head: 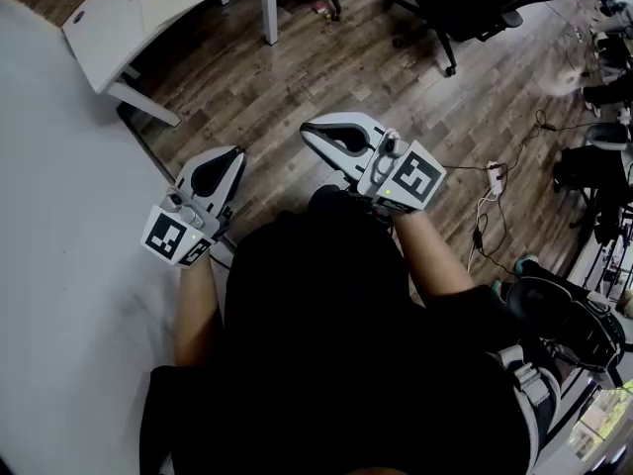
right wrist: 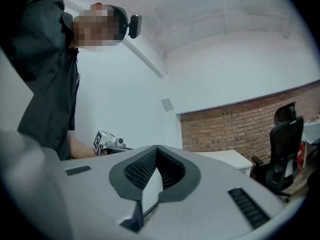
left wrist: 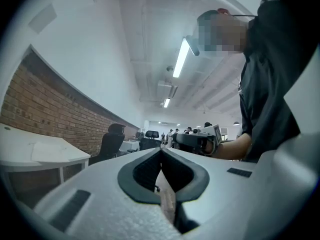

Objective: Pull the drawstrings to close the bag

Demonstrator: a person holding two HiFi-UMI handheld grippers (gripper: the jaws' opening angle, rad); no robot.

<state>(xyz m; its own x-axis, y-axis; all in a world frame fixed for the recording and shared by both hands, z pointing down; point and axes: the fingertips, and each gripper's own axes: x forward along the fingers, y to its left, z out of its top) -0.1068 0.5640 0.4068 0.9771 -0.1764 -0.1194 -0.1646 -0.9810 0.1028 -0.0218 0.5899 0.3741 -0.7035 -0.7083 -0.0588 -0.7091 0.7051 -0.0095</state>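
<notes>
No bag or drawstring shows in any view. In the head view the person holds both grippers in front of the torso, above the wooden floor. My left gripper points up and away, its jaws pressed together with nothing between them. My right gripper sits a little higher and to the right, also shut and empty. Each gripper view looks out across the room and catches the other gripper: the right one and the left one.
A white table stands at the far left by the brick wall. A black office chair is at the top right. Cables and a power strip lie on the floor to the right. A white wall runs along the left.
</notes>
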